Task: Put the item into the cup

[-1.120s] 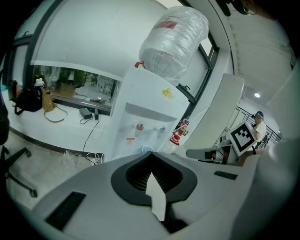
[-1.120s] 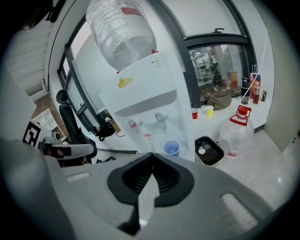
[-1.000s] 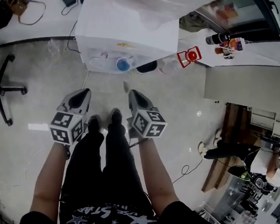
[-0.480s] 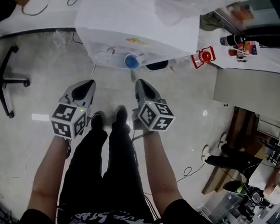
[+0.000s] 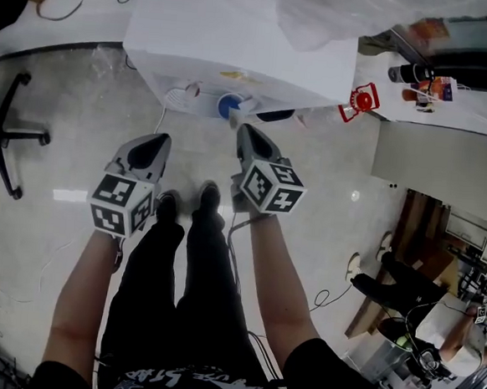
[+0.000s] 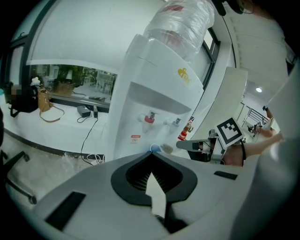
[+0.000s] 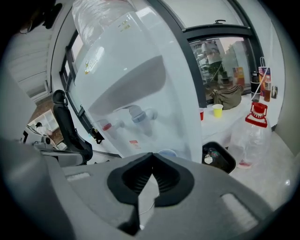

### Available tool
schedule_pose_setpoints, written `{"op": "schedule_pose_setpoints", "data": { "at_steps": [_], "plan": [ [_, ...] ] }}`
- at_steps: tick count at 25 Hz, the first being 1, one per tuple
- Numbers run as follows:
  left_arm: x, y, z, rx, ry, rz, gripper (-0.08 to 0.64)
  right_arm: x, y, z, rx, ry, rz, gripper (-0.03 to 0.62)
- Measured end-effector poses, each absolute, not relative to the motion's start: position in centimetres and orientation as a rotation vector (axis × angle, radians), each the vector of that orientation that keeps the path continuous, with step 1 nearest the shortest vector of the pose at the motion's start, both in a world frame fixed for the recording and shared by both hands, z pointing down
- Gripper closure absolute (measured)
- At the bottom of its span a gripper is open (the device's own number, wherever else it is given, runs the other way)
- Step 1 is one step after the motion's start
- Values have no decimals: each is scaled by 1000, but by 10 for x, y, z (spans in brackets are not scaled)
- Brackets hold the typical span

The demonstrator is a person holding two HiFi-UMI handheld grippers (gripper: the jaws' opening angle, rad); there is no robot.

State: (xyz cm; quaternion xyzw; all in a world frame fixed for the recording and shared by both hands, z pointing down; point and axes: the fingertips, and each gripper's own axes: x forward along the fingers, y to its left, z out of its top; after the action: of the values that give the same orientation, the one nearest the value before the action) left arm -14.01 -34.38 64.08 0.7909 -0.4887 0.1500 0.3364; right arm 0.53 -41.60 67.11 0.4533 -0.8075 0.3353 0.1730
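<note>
The fingers (image 6: 133, 174) of the left gripper (image 5: 153, 145) and of the right gripper (image 5: 249, 140) are shut tip to tip, and nothing is held between them. Both are held above the floor (image 5: 64, 133), in front of a white water dispenser (image 5: 239, 38). A blue cup (image 5: 228, 106) stands in its recess. No item can be made out. The task is judged not yet begun: picking and placing are still to be done.

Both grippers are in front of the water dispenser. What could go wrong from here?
1. The blue cup sits below the taps of the dispenser; the right gripper points at it from close by and might knock it over.
2. The left gripper and the right one are both shut with nothing between the jaws, so no item is ready.
</note>
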Motion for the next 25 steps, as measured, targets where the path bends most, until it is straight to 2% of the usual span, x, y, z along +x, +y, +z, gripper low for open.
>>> {"op": "schedule_pose_setpoints", "data": {
  "at_steps": [25],
  "plan": [
    [-170,-348,673,1971,-1331,385,555,-10,-447,721,1301,-2234,999,591]
  ]
}}
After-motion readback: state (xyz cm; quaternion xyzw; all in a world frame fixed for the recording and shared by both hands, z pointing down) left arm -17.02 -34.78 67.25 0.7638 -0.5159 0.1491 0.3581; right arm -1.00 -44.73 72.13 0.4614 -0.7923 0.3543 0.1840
